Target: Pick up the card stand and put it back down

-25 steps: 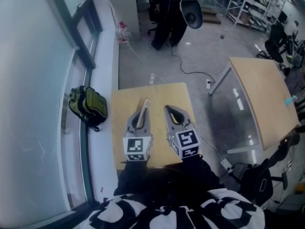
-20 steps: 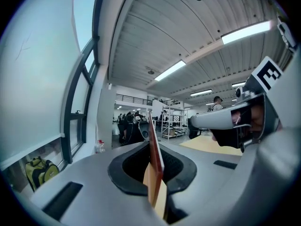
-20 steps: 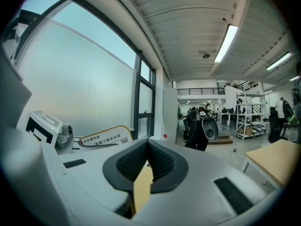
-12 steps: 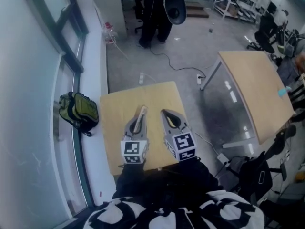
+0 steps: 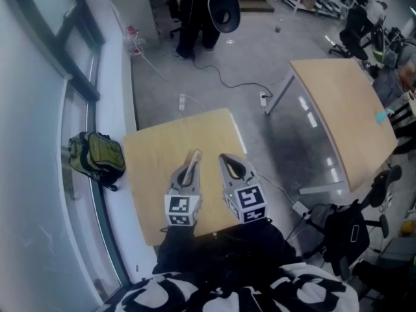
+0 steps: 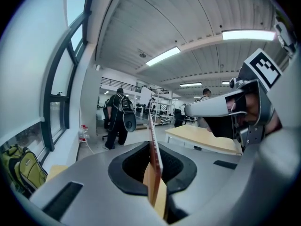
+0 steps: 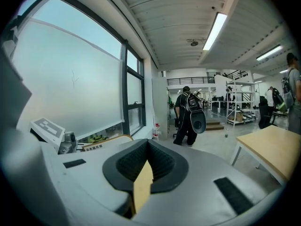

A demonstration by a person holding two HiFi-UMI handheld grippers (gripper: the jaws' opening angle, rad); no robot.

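The card stand (image 5: 193, 161) is a thin pale slab and it sticks out forward from between the jaws of my left gripper (image 5: 193, 157). That gripper is shut on it, above the small wooden table (image 5: 156, 155). In the left gripper view the card stand (image 6: 153, 140) shows edge-on, pinched in the left gripper (image 6: 153, 147). My right gripper (image 5: 225, 158) hovers just to the right, shut and empty. In the right gripper view the right gripper (image 7: 147, 144) holds nothing, and the card stand (image 7: 107, 141) shows at the left.
A green backpack (image 5: 96, 158) lies on the sill by the window, left of the table. A second wooden table (image 5: 344, 109) stands to the right. A person with a backpack (image 5: 201, 5) stands far ahead. A cable with a power strip (image 5: 263, 99) crosses the floor.
The head view has swung, so the table and backpack sit further left in the picture. Both grippers keep their places over the table, the left still shut on the card stand.
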